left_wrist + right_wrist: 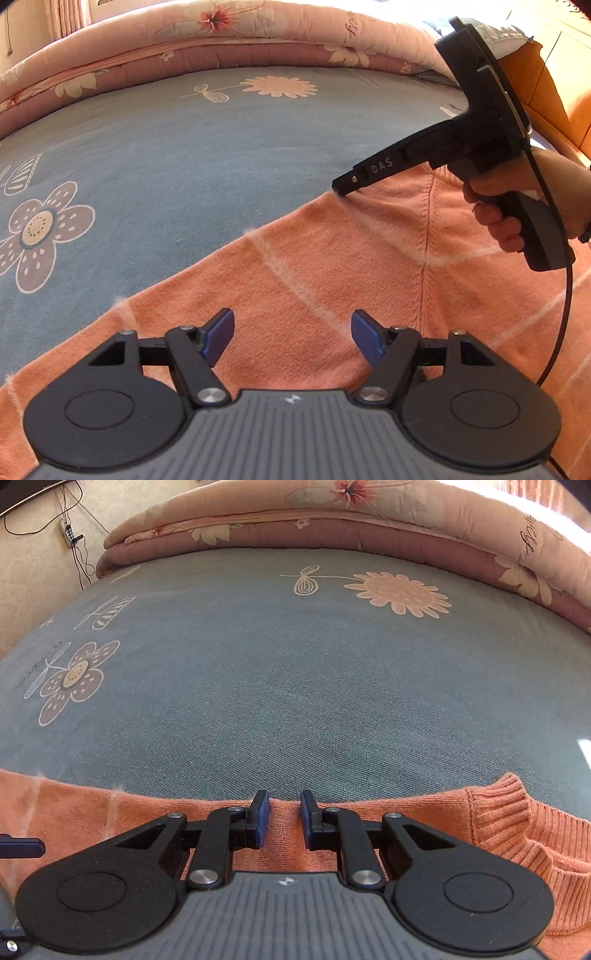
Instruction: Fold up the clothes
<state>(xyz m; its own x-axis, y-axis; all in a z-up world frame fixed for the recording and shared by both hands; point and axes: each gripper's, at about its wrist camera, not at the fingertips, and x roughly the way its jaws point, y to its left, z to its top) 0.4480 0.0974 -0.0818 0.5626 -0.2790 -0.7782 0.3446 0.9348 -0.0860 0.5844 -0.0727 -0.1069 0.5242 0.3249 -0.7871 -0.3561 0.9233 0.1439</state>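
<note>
Looking down from my left gripper (292, 338), I see its blue pads (221, 334) spread wide with nothing between them, hanging over the orange sweater (332, 280). The sweater lies flat on the blue bedsheet (184, 166), which is printed with flowers, and faint pale lines cross the knit. Its straight edge runs diagonally from the lower left of this view up toward the right.

My right gripper (338, 186) shows in the same view, held in a hand (517, 206) at the right edge, a black cable (565, 295) trailing down from it. Its tip sits right at the sweater's edge, where the fabric puckers slightly toward it.

From the right wrist camera, that gripper's fingers (260, 819) are drawn close together with only a narrow gap, and the sweater's edge runs through that gap. The fabric looks pinched there, though I cannot tell how firmly the pads press on it. The ribbed collar (517, 827) lies just to the right of those fingers.

Beyond the sweater the sheet is bare up to a folded pink quilt (332, 513) with flower prints along the far side of the bed. A power strip and wires (70, 531) hang on the wall at the upper left of the right view.
</note>
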